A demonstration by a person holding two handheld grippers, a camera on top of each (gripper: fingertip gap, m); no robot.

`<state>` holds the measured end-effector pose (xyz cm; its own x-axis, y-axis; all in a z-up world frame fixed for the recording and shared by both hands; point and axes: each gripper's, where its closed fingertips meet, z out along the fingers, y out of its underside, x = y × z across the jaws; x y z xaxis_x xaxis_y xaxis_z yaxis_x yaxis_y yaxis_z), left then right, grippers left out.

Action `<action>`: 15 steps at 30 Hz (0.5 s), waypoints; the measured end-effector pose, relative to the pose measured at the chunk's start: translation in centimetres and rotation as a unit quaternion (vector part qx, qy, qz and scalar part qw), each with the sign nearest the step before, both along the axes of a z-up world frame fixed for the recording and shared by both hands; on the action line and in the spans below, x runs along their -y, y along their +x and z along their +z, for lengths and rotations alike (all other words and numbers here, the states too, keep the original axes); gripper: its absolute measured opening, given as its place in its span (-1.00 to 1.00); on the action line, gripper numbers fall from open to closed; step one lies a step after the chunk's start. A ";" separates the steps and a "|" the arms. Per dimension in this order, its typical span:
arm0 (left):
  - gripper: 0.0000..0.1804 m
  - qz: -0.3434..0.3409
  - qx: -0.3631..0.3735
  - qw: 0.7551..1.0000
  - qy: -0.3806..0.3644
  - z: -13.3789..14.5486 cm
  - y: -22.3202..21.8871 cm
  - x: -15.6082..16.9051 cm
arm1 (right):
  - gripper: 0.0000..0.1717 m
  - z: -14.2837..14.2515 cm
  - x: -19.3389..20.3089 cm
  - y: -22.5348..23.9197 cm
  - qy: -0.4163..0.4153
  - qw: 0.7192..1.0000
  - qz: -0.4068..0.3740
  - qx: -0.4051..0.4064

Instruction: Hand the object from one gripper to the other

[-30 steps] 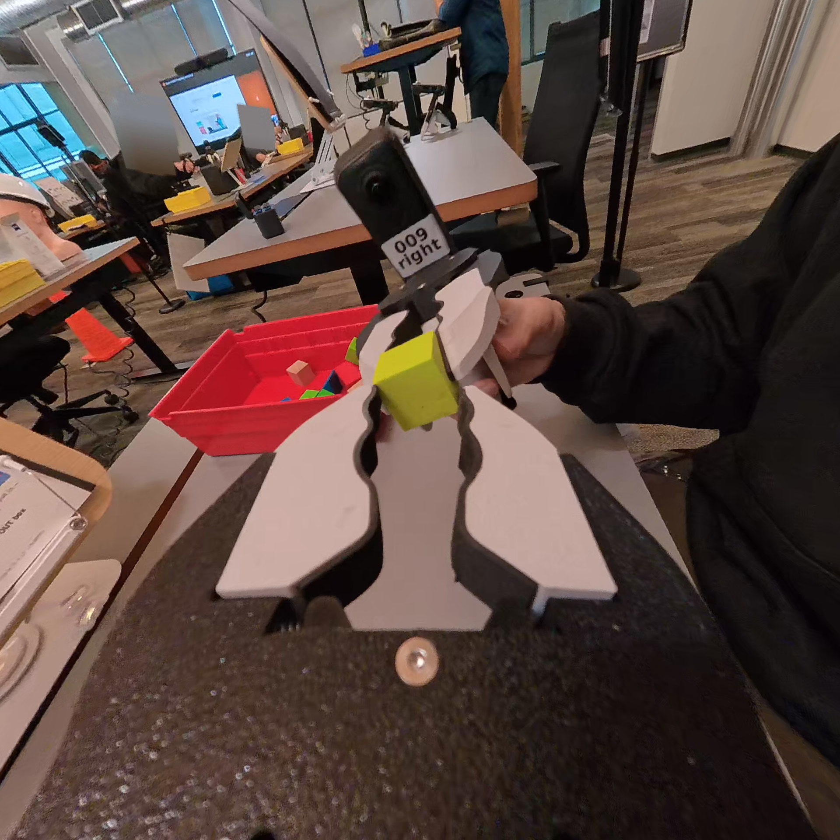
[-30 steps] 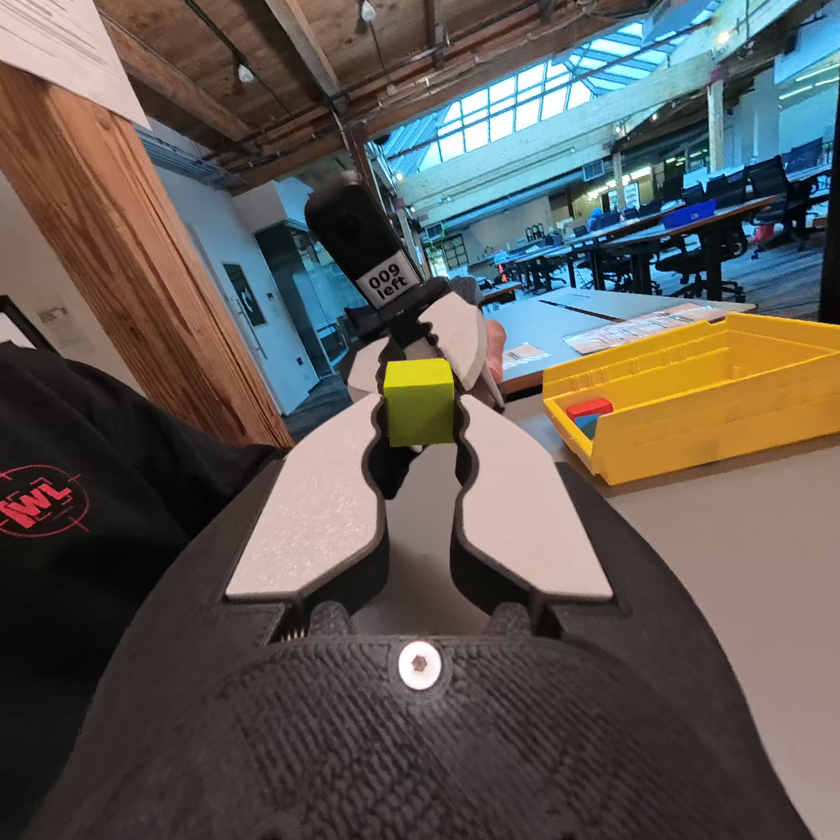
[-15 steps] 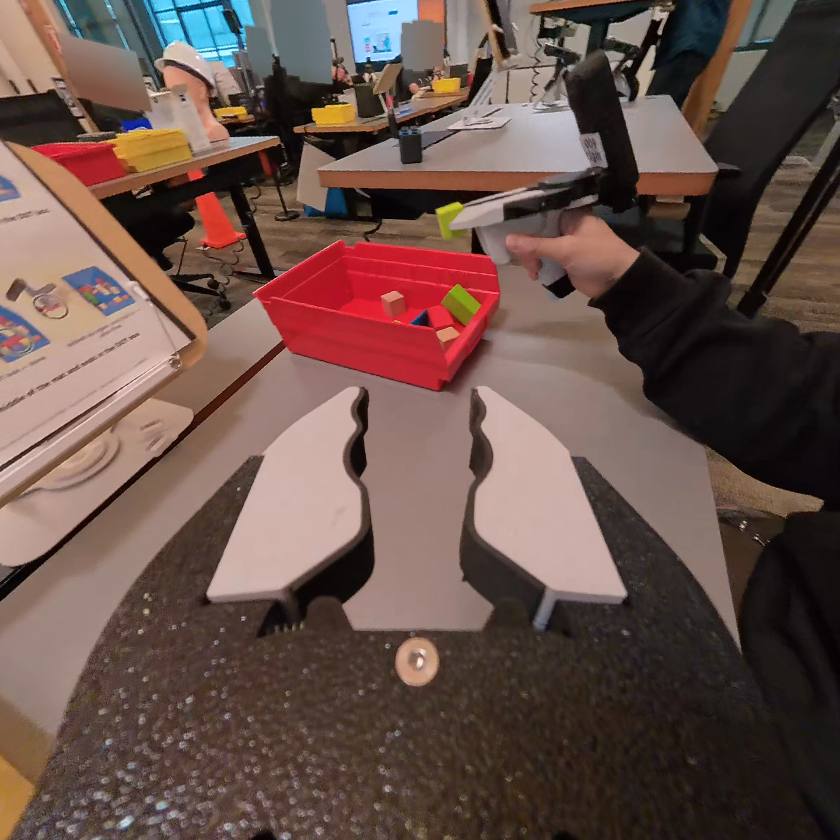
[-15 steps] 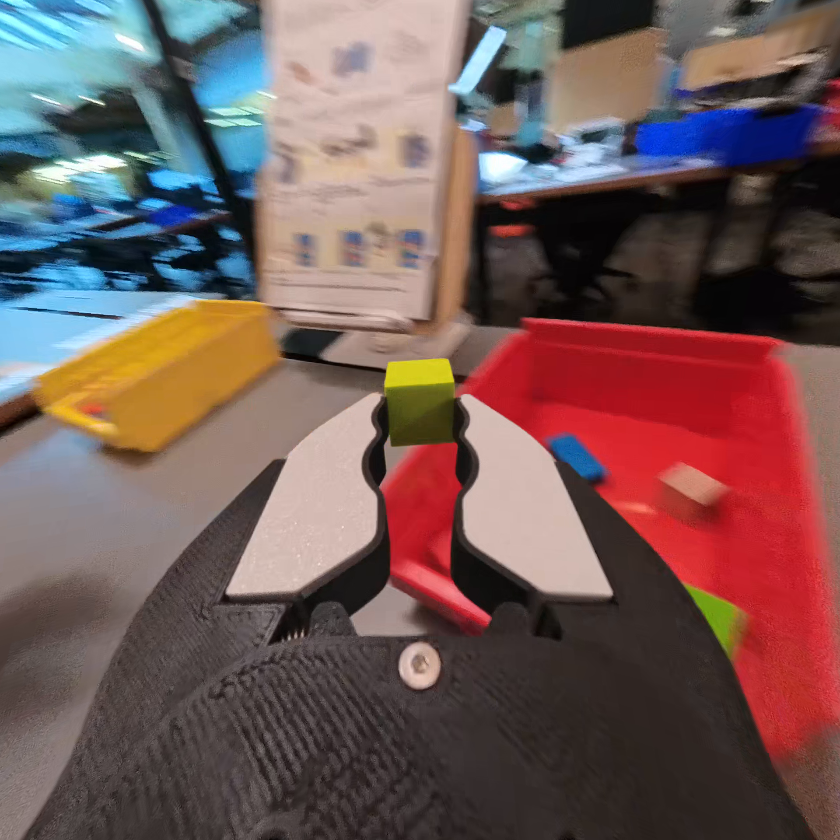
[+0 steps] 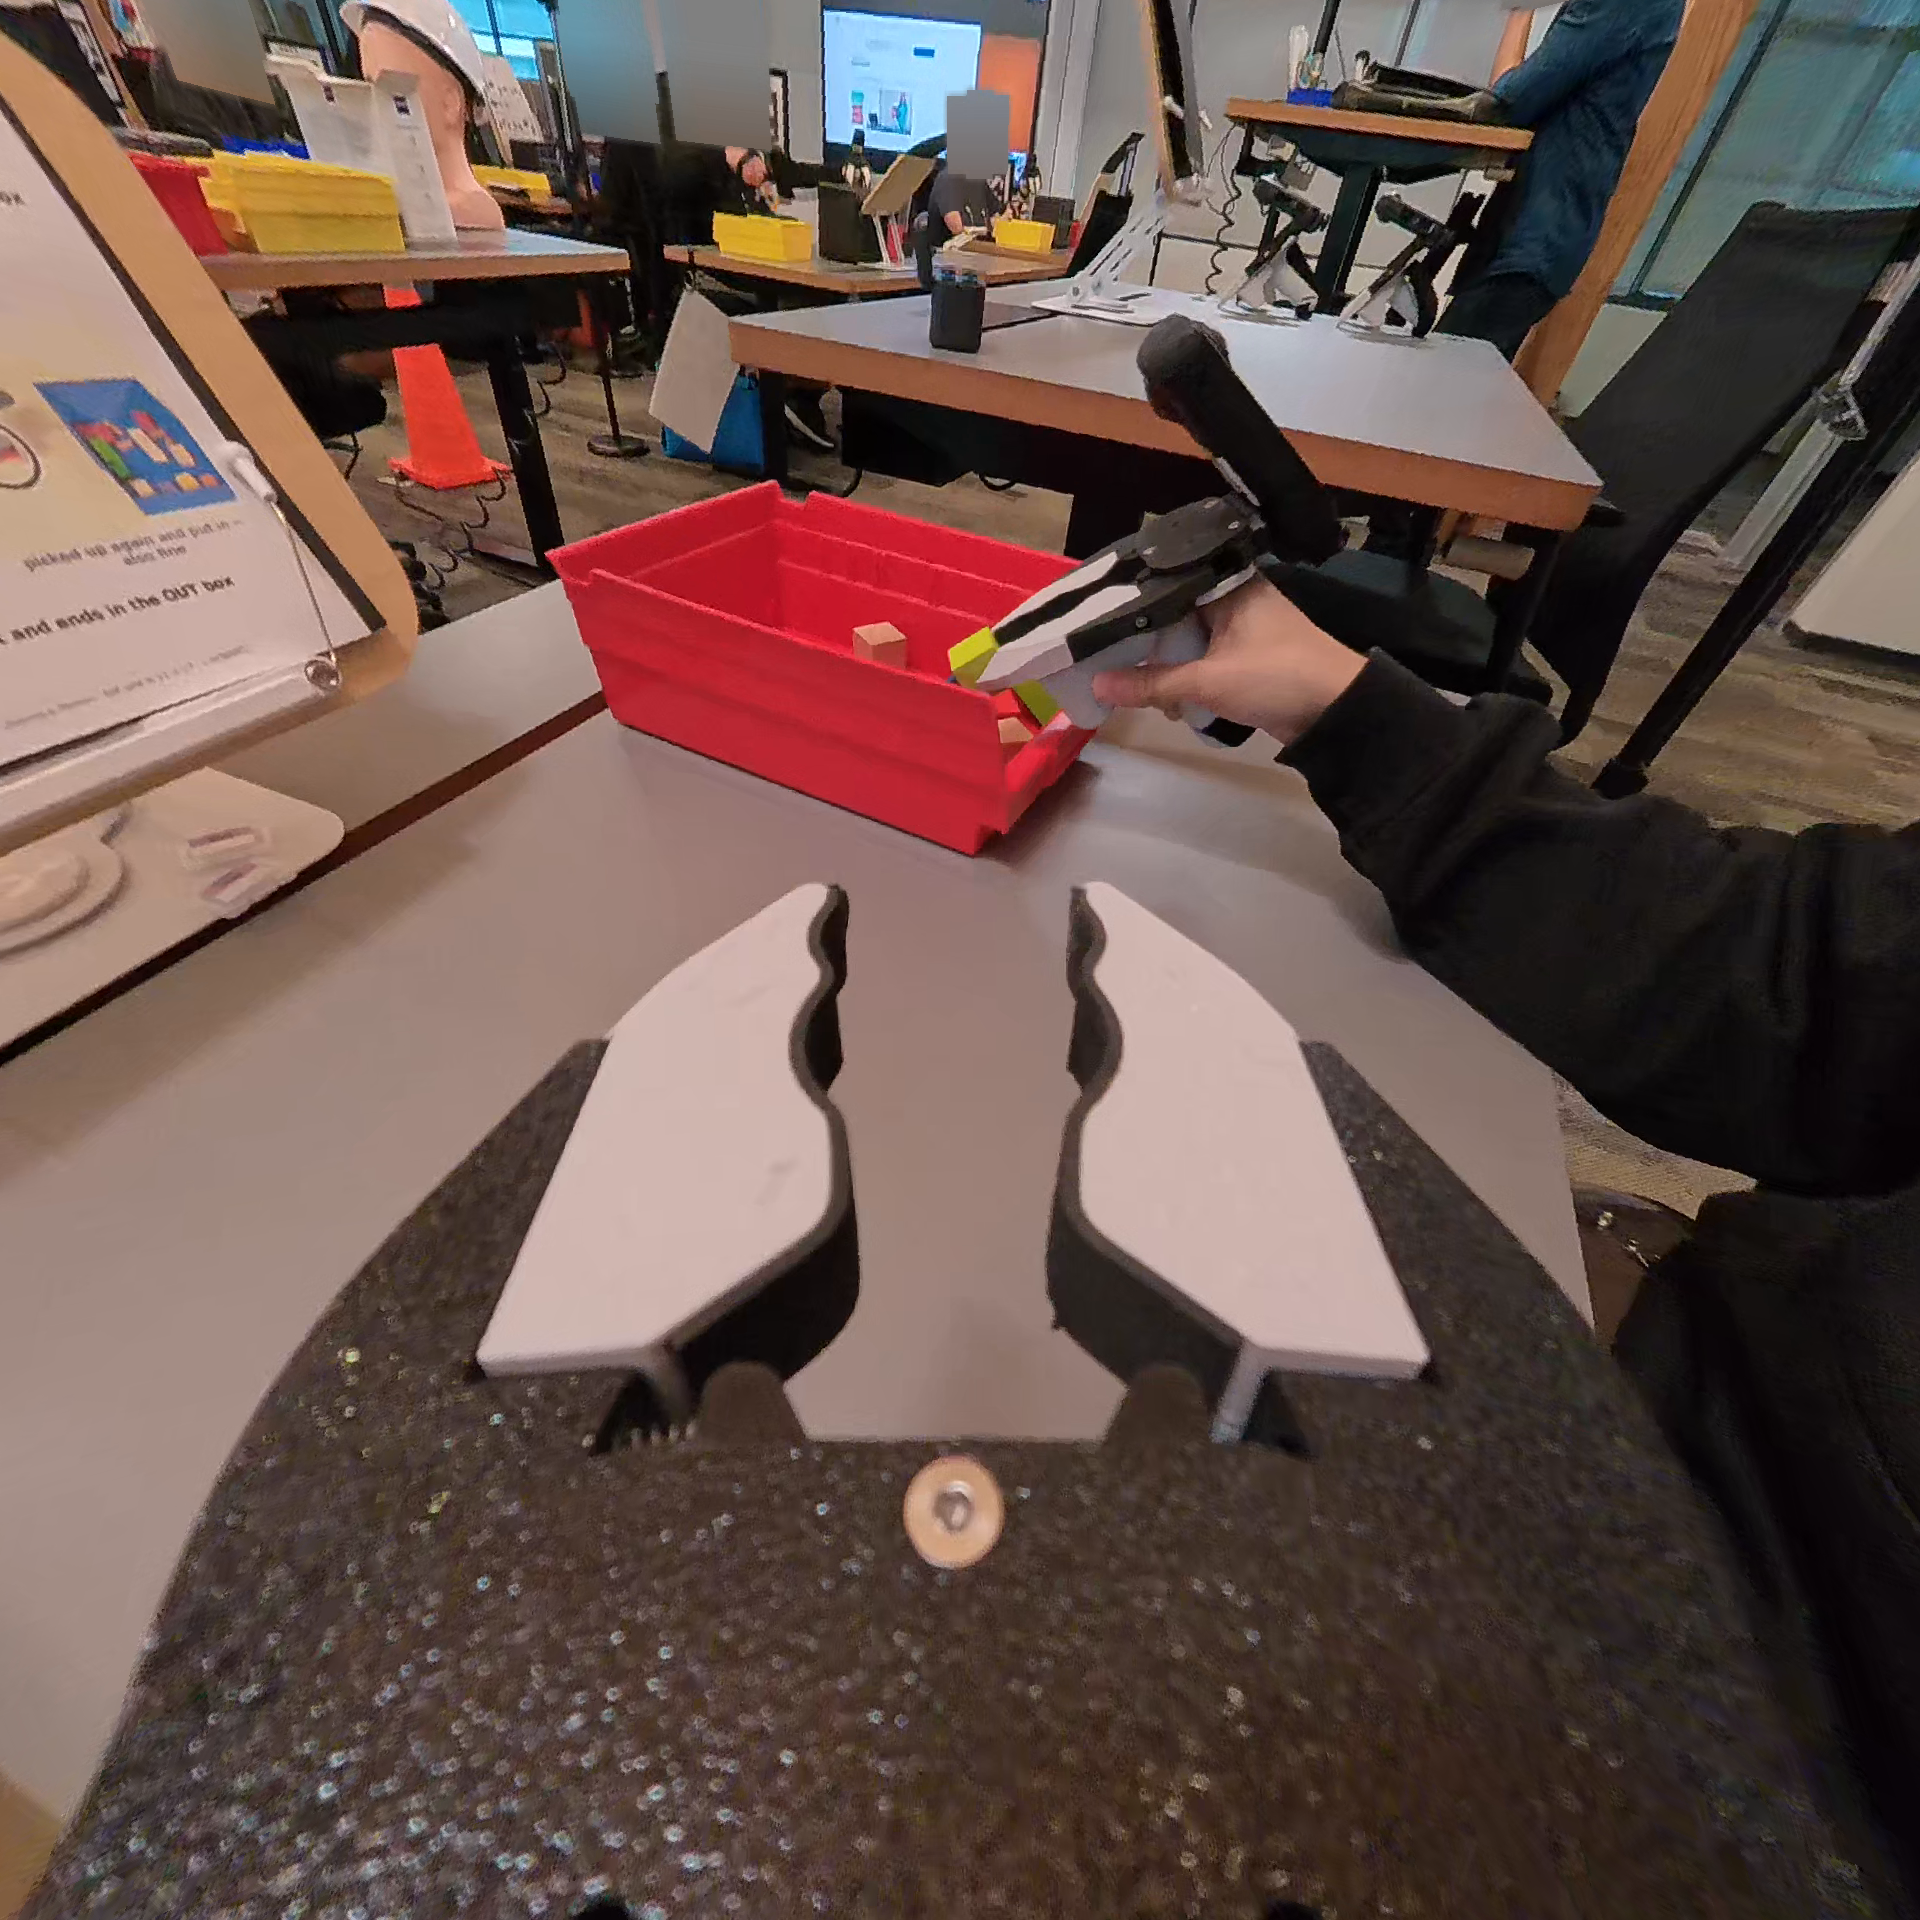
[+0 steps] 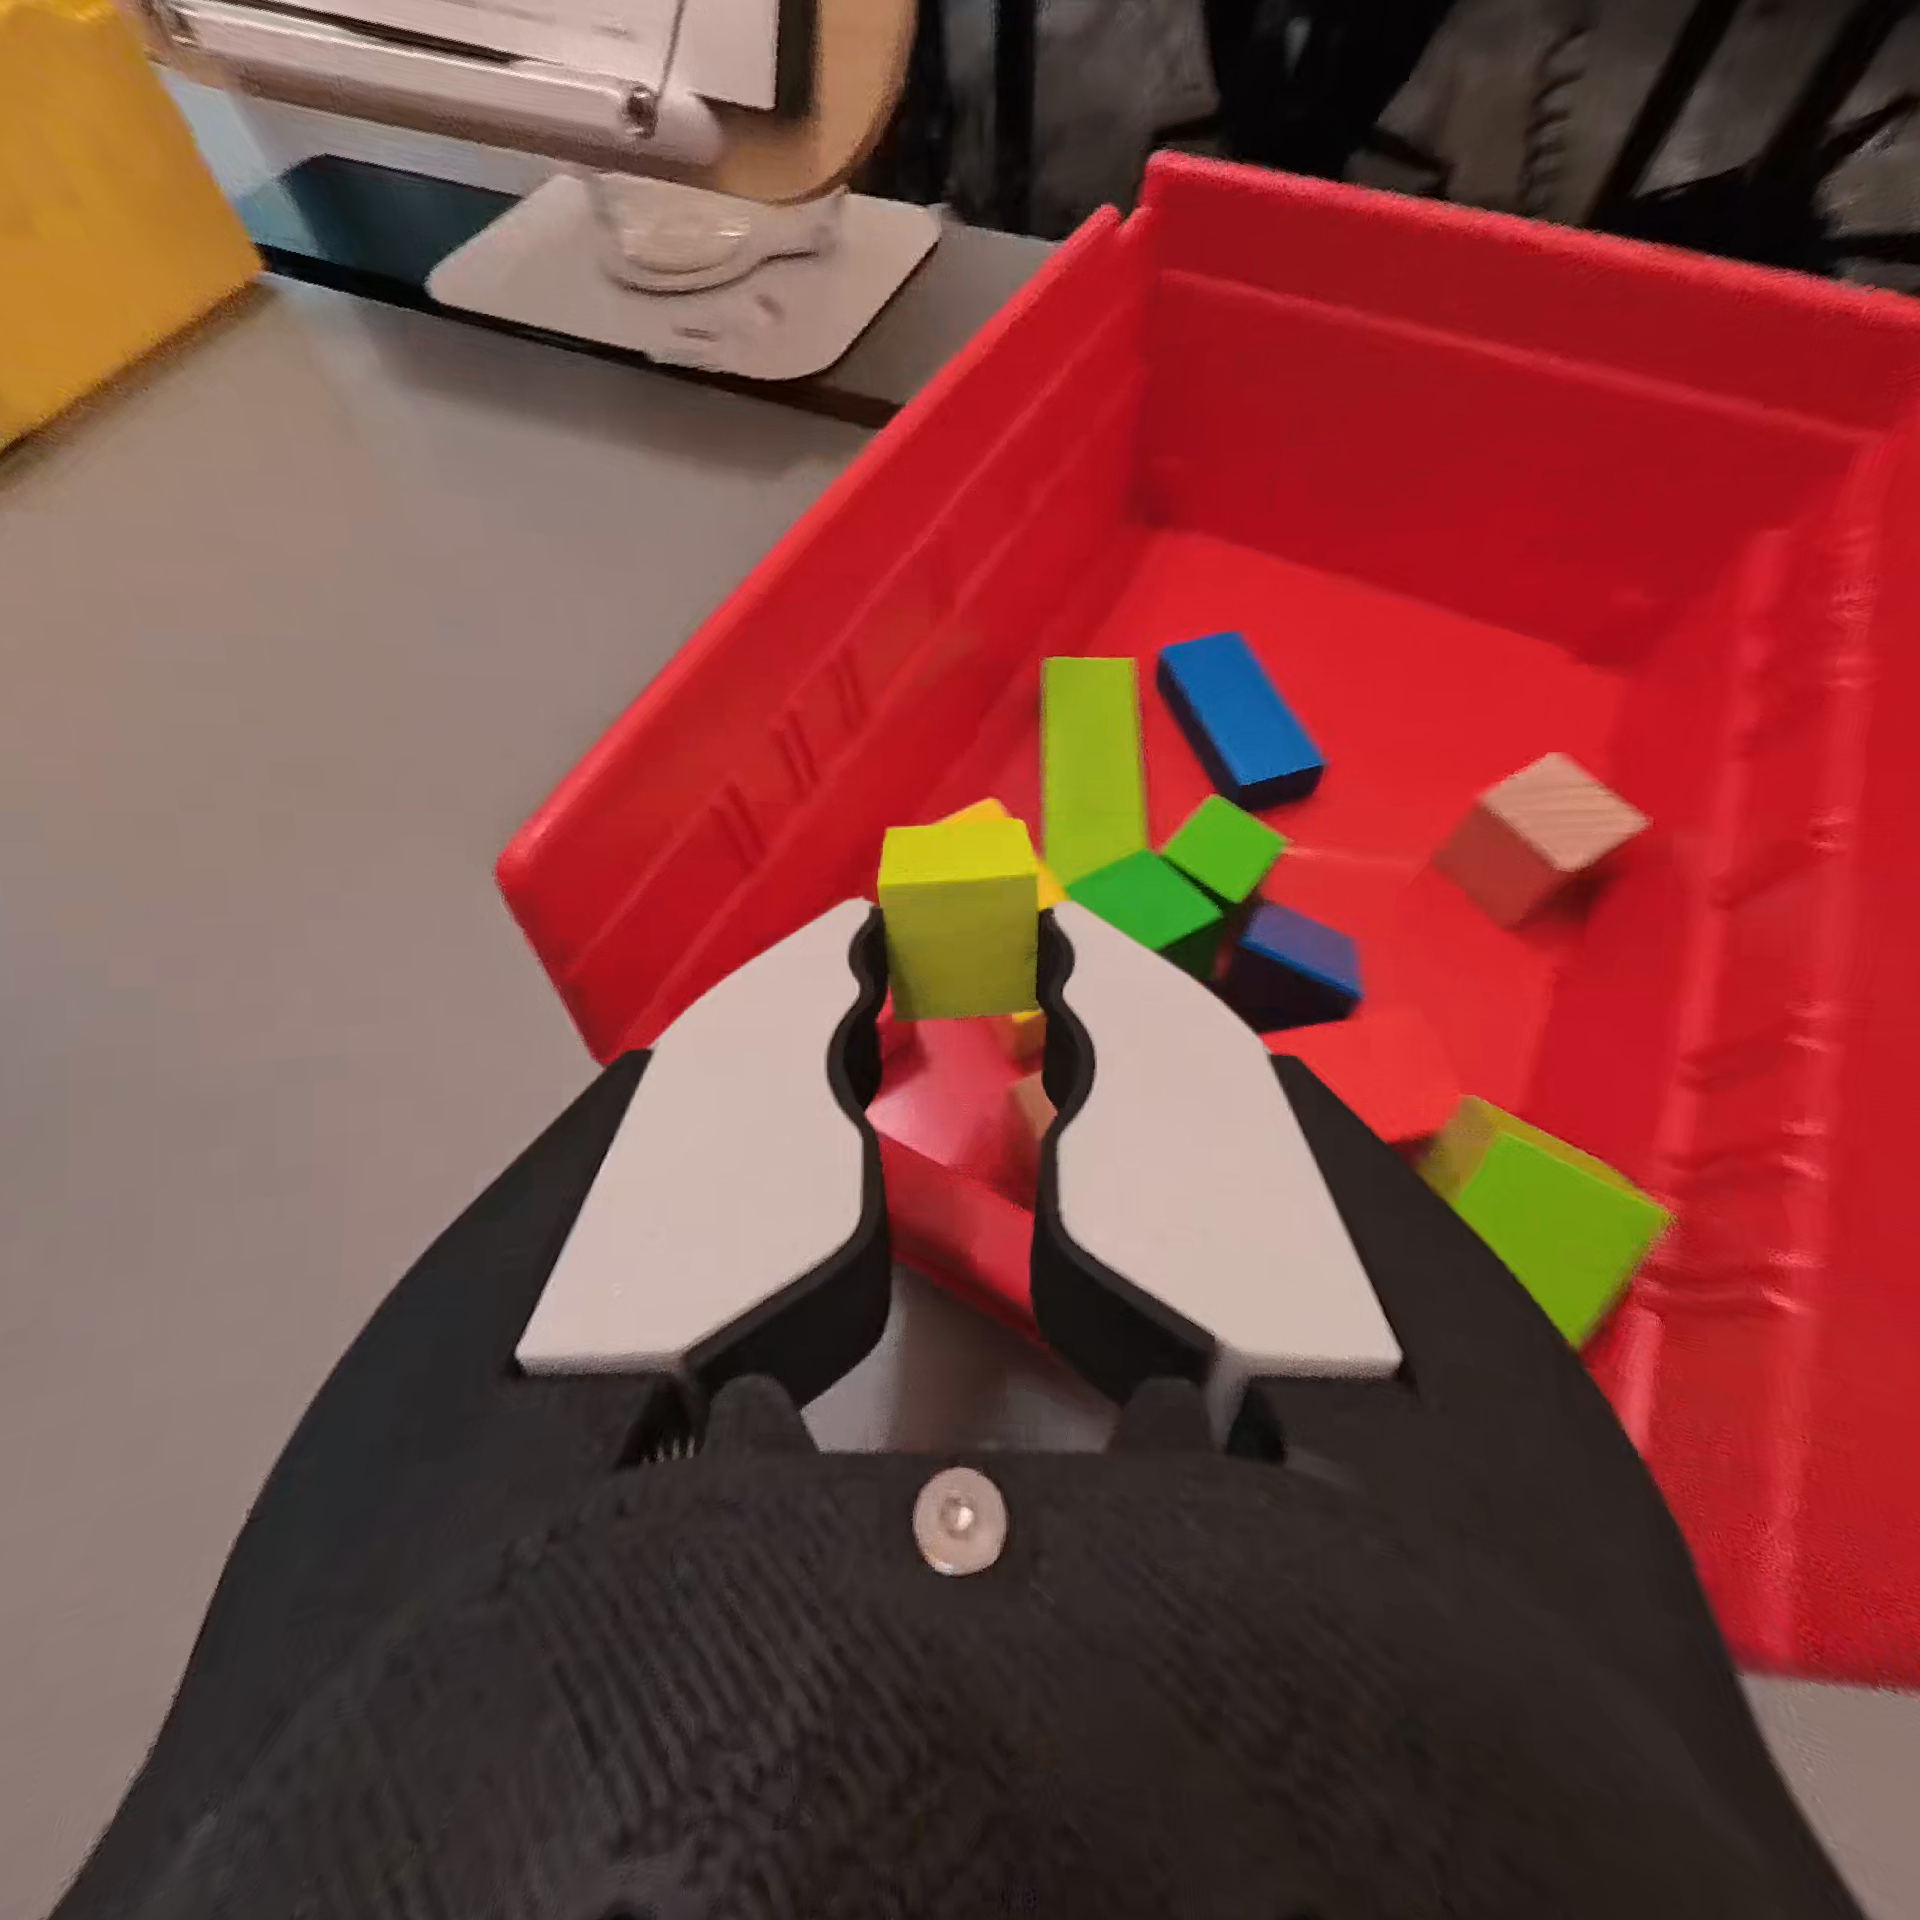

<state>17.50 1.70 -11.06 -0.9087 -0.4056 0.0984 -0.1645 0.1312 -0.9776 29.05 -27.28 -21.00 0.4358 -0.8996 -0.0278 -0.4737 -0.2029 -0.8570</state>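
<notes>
Leftmost, 1 yellow bin at the table edge, then 1 document stand. Centre: left gripper, jaws apart and empty over bare table, seemingly done with its share. Next, 1 red bin of loose blocks. Rightmost, right gripper clamped on 1 lime block, pads pressing both sides, poised above the bin, likely for release.

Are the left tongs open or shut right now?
Open. The left tongs stand apart with only bare grey table showing between the fingers; nothing sits in them.
</notes>
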 end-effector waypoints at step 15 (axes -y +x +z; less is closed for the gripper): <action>-0.51 0.180 -0.007 0.983 0.022 2.2 3.7 -11.0 | -0.34 3.4 -0.2 -0.8 0.049 0.998 -0.014 0.025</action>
